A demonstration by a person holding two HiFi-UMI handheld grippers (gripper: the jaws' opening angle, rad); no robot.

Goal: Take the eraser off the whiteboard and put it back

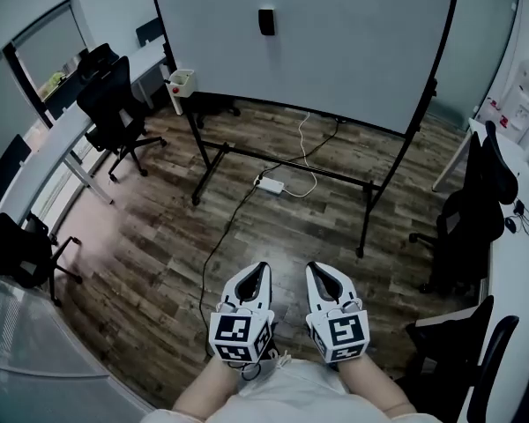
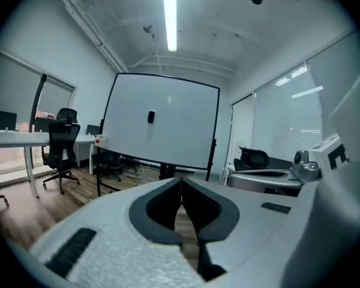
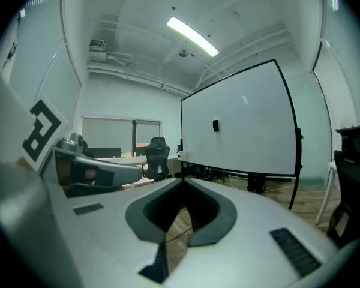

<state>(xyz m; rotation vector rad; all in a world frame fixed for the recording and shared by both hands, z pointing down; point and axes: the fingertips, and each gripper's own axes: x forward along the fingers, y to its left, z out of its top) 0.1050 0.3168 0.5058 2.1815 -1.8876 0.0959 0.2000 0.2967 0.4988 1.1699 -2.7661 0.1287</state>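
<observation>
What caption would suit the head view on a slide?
The left gripper and right gripper, jaws shut and empty, held low facing the whiteboard with the eraser on it.
</observation>
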